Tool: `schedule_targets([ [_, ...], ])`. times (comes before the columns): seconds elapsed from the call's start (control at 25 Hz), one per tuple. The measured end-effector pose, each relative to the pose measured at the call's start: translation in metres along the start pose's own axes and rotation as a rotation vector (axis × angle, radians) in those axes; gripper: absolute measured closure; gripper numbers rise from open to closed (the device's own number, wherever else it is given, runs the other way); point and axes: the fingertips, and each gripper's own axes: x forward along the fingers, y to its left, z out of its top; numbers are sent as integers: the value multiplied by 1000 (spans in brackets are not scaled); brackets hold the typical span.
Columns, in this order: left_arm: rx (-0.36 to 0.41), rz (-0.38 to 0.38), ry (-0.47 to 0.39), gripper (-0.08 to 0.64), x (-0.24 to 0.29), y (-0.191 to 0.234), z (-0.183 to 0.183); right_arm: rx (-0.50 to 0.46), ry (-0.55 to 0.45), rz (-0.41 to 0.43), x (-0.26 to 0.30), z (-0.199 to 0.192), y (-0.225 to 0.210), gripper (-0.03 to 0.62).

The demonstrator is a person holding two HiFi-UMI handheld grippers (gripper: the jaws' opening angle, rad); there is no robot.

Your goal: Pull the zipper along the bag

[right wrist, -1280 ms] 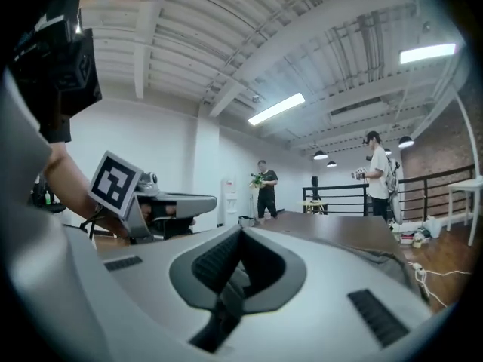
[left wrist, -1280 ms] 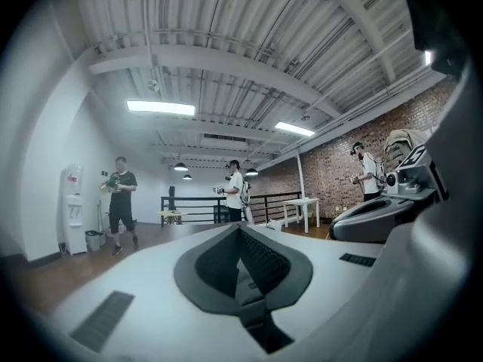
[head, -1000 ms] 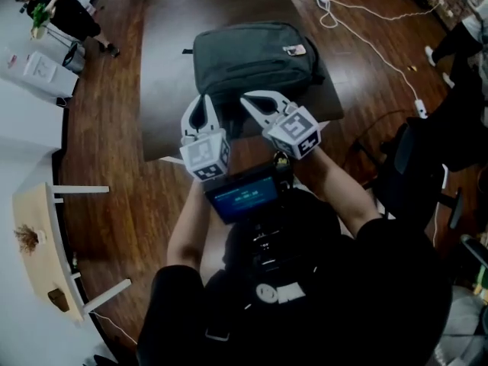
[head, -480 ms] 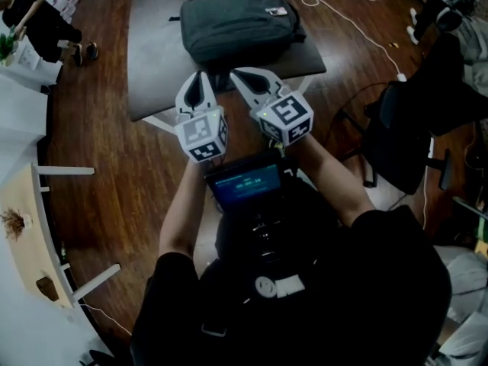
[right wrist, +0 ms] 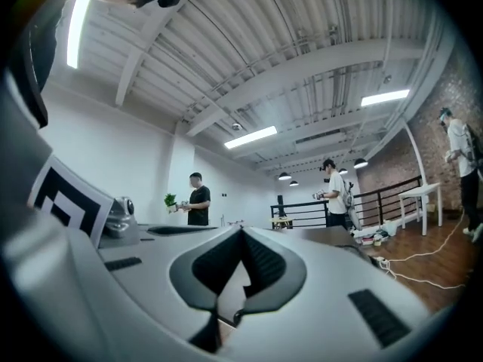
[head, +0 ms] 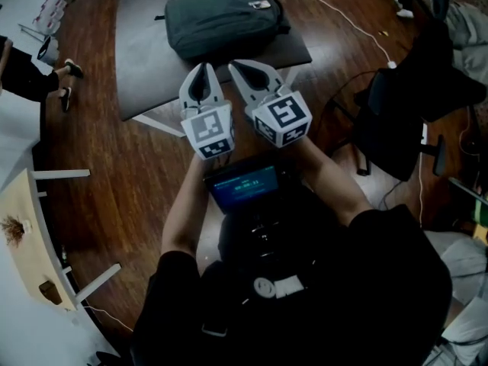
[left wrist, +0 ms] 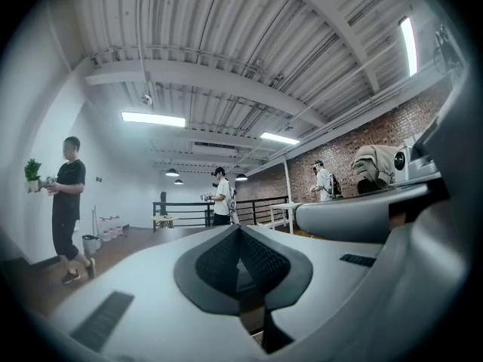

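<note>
A dark grey backpack [head: 223, 20] lies flat on a dark table [head: 145, 75] at the top of the head view. My left gripper [head: 203, 69] and right gripper [head: 238, 67] are held side by side in front of me, short of the table's near edge and apart from the bag. Both point level toward the bag. Each has its jaws closed together with nothing between them; the left gripper view [left wrist: 240, 228] and the right gripper view [right wrist: 240, 232] show the pads meeting. The bag's zipper is too small to make out.
A black office chair [head: 396, 124] stands to the right on the wooden floor, with white cables [head: 343, 6] beyond it. A pale bench [head: 34, 242] is at the left. People stand farther off in the room, one [left wrist: 66, 202] carrying a plant.
Both grippers have pulled back from the bag and risen, and now sit short of the table edge. The head view has shifted, so the bag sits higher in the frame. The jaws stayed closed.
</note>
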Motion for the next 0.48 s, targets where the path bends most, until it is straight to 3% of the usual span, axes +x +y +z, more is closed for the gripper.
schedule_targets([
  [0.48, 33, 4, 32, 555, 1, -50, -7, 18, 27, 7, -38, -15, -20, 589],
])
